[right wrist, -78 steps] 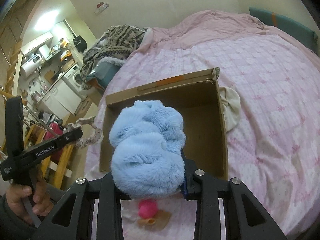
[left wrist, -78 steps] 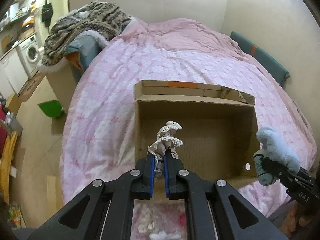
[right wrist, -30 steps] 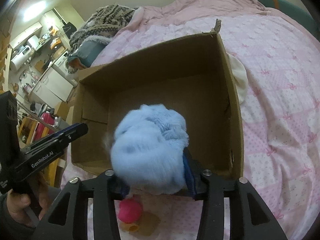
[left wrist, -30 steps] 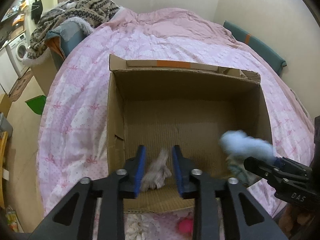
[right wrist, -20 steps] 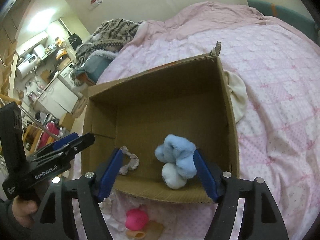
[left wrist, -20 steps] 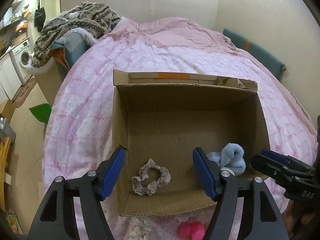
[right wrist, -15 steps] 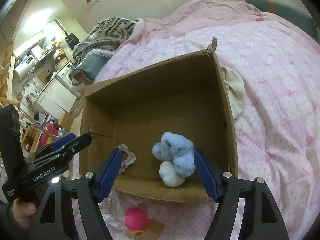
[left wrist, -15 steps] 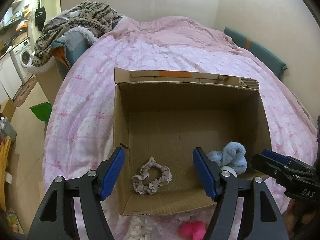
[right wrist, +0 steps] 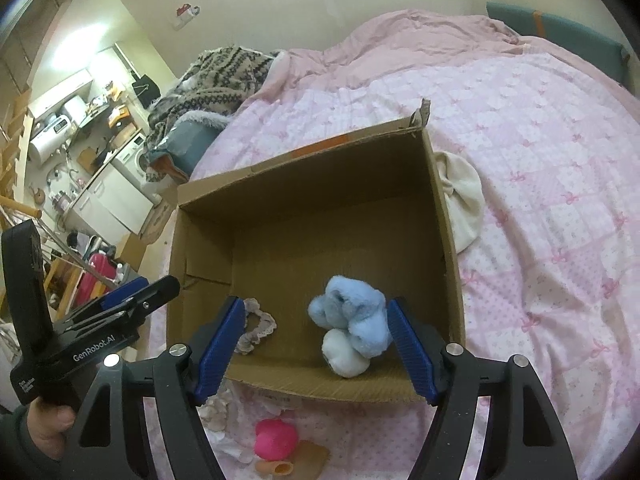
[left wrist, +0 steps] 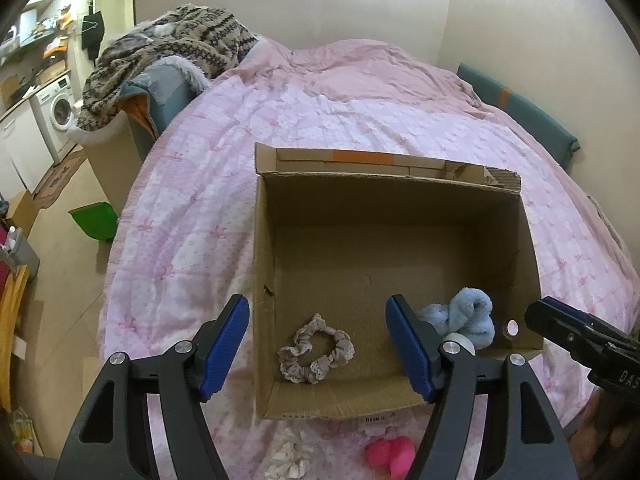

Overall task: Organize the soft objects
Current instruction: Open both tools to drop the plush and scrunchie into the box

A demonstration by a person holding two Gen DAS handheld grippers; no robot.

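An open cardboard box (left wrist: 264,248) (right wrist: 448,240) sits on the pink bed. Inside, near its front wall, lie a beige lace scrunchie (left wrist: 316,354) (right wrist: 256,330) and a fluffy blue soft toy (left wrist: 466,320) (right wrist: 352,324). My left gripper (left wrist: 318,344) is open and empty above the box's front left. My right gripper (right wrist: 316,344) is open and empty above the blue toy. A pink soft toy (left wrist: 390,456) (right wrist: 276,440) and a white lace scrunchie (left wrist: 288,456) lie on the bed in front of the box.
A cream cloth (right wrist: 462,200) lies against the box's right side. A patterned blanket (left wrist: 168,48) is heaped on a chair at the bed's far left. A green bin (left wrist: 94,222) stands on the floor. A tan item (right wrist: 280,468) lies by the pink toy.
Both grippers opened over the box and dropped the scrunchie and the blue toy inside. Since then both have pulled back a little and stayed open.
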